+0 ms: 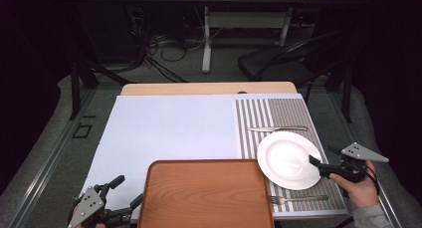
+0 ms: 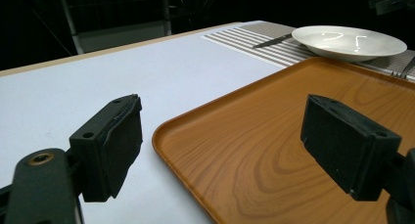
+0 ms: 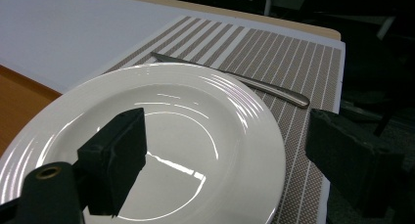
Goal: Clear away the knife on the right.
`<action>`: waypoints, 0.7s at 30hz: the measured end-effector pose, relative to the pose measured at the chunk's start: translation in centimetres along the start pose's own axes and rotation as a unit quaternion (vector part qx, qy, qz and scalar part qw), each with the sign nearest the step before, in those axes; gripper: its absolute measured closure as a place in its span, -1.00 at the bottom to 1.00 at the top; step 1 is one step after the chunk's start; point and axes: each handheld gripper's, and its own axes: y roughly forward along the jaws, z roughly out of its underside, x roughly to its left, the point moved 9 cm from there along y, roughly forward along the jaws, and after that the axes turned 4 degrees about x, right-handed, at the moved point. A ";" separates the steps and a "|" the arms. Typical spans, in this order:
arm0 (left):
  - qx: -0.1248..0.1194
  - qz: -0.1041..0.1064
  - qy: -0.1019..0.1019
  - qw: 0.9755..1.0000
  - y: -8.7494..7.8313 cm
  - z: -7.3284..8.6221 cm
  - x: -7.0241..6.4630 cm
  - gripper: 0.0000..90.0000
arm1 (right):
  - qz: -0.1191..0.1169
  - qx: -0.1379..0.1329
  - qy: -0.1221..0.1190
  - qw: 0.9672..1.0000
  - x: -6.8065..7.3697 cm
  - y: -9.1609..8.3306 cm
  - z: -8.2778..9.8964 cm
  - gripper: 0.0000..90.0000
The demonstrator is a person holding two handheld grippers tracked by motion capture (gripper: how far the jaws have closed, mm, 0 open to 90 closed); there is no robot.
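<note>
From the high view, the white plate (image 1: 289, 160) sits on the striped mat (image 1: 278, 113), with its left edge touching or just over the corner of the brown tray (image 1: 206, 194). A knife (image 1: 276, 129) lies just behind the plate and a fork (image 1: 293, 200) lies just in front of it. The right gripper (image 1: 318, 164) reaches in at the plate's right edge, and its claws are apart, one over the rim and one outside it. The left gripper (image 1: 128, 191) waits by the left side of the tray, well away from the plate, with claws apart and holding nothing. In the left gripper view, the tray (image 2: 274, 150) fills the space between the two open claws, and the plate (image 2: 348, 42) sits far off behind the tray. In the right gripper view, the plate (image 3: 147, 145) looks smooth, shiny and round, with a thin raised rim, and the knife (image 3: 235, 79) lies just past it. I think the plate could slip out, because it is so shiny and the rim is thin. It could also bump the tray edge or knock the knife if it is lifted crooked.
</note>
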 end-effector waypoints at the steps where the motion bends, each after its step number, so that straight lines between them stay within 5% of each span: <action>1: 0.001 -0.001 0.000 1.000 0.0 0.0 0.0 -0.65 | 0.000 0.000 0.000 1.000 0.0 0.0 0.0 -0.66; 21: 0.004 0.000 -0.005 1.000 0.0 0.2 0.1 -0.65 | -0.034 0.047 -0.019 0.998 -1.6 5.4 -2.9 -0.63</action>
